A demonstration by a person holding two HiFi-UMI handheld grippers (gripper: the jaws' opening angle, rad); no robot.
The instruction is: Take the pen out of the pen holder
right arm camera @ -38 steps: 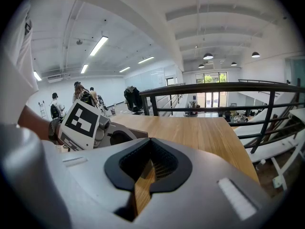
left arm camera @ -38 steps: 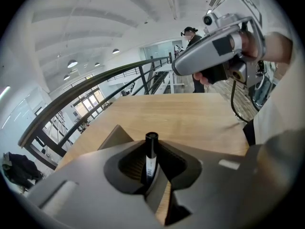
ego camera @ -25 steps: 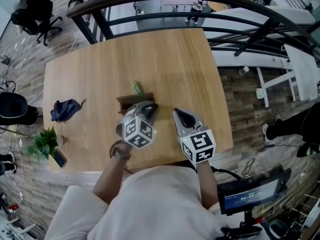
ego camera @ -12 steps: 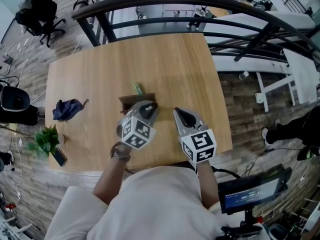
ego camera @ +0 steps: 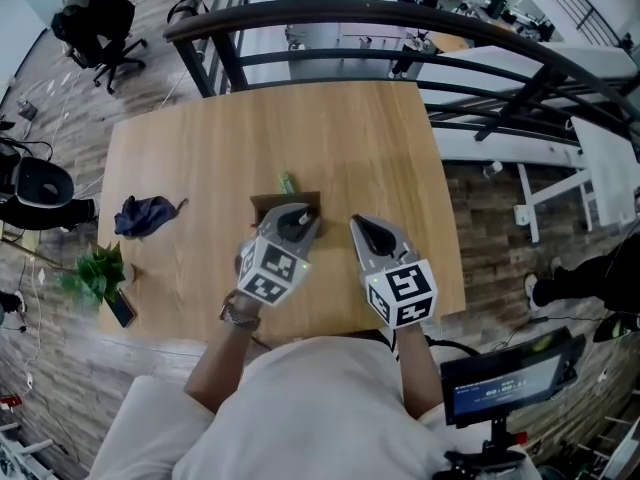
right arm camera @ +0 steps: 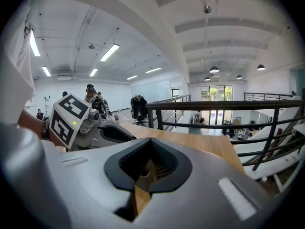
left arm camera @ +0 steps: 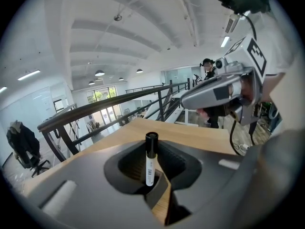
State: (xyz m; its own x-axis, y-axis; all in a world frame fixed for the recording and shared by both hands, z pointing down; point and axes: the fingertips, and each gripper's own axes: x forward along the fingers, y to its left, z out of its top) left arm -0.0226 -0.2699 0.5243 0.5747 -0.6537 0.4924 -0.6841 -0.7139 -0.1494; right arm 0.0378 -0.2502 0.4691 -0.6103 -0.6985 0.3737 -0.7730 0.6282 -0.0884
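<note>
Left gripper view has the pen (left arm camera: 150,160) upright between the jaws of the left gripper (left arm camera: 153,187). It has a black cap on top and a white barrel below. The jaws are closed on its lower end, and the capped end stands clear above them. Whether the pen's tip is out of the holder cannot be told, as the gripper body covers that spot in every view.

Head view puts the left gripper's tip over the holder (ego camera: 266,205), a small brown box a little toward 6 o'clock from the middle of the table (ego camera: 200,138). A green thing (ego camera: 287,182) pokes out at the holder's 12 o'clock edge.

Just at 3 o'clock from the left gripper is the right gripper (ego camera: 367,234), side by side with it and not touching. It points toward 12 o'clock above bare wood. In its own view the jaws are drawn together with nothing between them. Only a thin slit shows the tabletop.

A crumpled dark blue cloth (ego camera: 143,215) lies on the table at 9 o'clock from the holder, well apart. A plant (ego camera: 93,274) and a phone (ego camera: 120,309) sit near 8 o'clock by the table's edge. A dark railing (ego camera: 400,10) curves past the far end at 12 o'clock.
</note>
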